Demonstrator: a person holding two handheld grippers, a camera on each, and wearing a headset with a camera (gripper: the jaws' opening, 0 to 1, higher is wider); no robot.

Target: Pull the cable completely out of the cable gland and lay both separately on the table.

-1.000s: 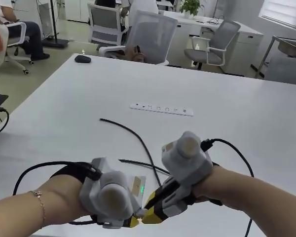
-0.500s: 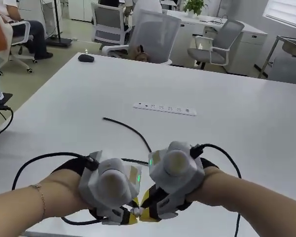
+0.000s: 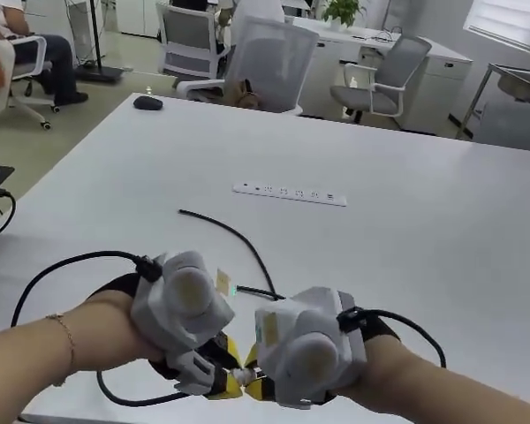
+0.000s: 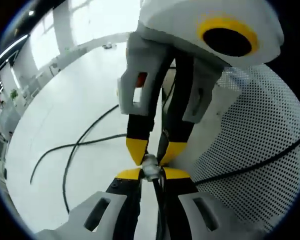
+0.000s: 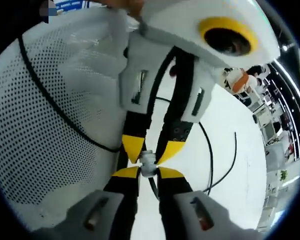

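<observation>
Two grippers clamp the cable gland [image 4: 149, 163] tip to tip, left gripper [image 4: 151, 173] at its 9 o'clock, right gripper [image 5: 147, 173] at 3; we would pull along that line. Its cable [image 3: 238, 237] trails across the worktop [image 3: 406, 230] toward 11 o'clock.

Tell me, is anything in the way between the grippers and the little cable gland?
No, nothing visible is in the way. The left gripper and the right gripper meet tip to tip, both closed on the cable gland, low over the table. The black cable trails away across the table.
</observation>
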